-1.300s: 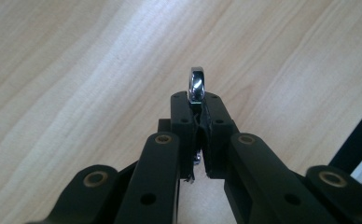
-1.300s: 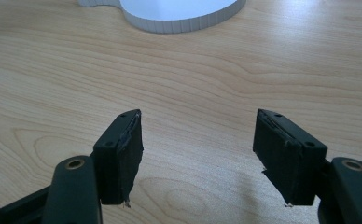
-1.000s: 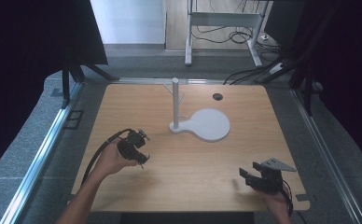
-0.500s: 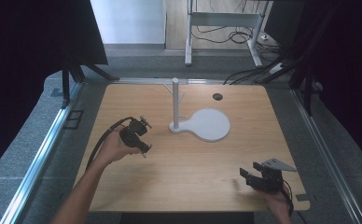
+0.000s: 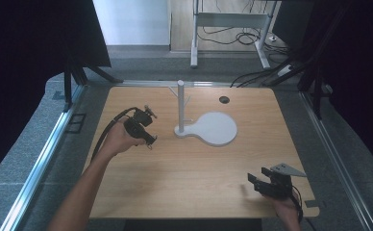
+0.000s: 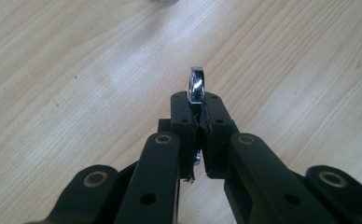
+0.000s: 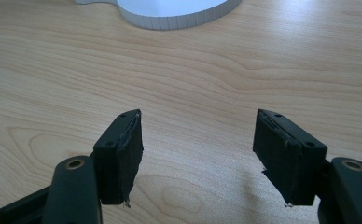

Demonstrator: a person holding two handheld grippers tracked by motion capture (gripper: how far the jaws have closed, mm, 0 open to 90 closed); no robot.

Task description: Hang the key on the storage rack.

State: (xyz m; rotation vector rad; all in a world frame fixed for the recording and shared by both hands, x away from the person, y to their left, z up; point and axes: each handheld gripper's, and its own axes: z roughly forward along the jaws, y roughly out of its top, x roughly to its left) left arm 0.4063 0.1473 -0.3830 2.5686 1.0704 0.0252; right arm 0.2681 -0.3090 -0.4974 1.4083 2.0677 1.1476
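The left gripper (image 5: 148, 139) is pinching a small shiny metal ring (image 6: 197, 84) thinly above the worktop (image 5: 184, 183), near the white stand (image 5: 180, 108), so it is risking slipping out, while the right gripper (image 5: 257, 180) is idling wide apart.

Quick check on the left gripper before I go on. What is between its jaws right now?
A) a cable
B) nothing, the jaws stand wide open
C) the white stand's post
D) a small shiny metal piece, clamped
D: in the left gripper view the left gripper has its jaws pressed together on a small shiny metal piece that sticks out past the tips, above the wooden table.
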